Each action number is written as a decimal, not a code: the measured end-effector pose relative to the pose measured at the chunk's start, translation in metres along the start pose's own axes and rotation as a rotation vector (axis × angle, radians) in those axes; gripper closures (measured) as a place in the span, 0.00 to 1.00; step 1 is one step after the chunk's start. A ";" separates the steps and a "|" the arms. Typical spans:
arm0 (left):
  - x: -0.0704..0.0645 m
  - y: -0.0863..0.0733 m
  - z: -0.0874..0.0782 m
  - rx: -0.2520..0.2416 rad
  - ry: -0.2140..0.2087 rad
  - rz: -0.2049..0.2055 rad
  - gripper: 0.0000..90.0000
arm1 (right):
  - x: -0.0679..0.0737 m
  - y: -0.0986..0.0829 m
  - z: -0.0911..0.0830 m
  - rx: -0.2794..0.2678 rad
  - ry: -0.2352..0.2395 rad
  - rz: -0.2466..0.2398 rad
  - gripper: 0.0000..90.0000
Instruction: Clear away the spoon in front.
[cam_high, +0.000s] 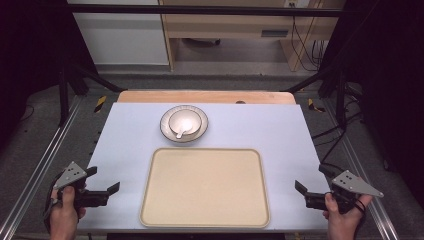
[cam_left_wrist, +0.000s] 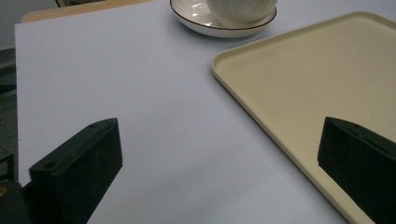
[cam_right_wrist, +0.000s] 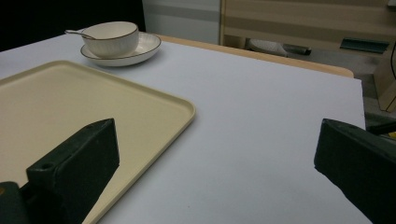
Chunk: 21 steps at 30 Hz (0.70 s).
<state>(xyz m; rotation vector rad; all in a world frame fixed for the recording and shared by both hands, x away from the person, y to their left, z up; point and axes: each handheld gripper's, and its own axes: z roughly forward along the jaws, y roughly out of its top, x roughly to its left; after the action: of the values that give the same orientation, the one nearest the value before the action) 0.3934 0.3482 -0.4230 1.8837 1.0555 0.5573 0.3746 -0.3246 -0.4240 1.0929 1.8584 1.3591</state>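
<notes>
White sheeting covers the table, with a bare wooden strip along its far edge. Centred near the person lies a cream rectangular tray, nothing on it. Just beyond the tray's far edge sits a dark-rimmed white plate carrying a ribbed white bowl, a spoon resting inside. The left gripper hovers at the near left corner, jaws spread wide and holding nothing; the right gripper mirrors it at the near right, likewise spread.
</notes>
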 end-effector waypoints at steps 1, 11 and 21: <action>0.000 0.000 0.000 0.000 0.000 0.000 0.00 | 0.000 0.000 0.000 -0.003 0.000 0.001 0.00; -0.001 0.015 0.003 0.010 -0.035 0.001 0.00 | -0.001 -0.001 0.000 -0.017 0.011 0.018 0.00; -0.005 0.046 0.025 0.035 -0.086 0.028 0.00 | -0.003 -0.002 -0.003 -0.029 0.012 0.041 0.01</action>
<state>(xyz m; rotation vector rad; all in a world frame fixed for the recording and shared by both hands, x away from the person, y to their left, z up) 0.4291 0.3209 -0.3963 1.9382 0.9903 0.4726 0.3732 -0.3291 -0.4248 1.1160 1.8279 1.4144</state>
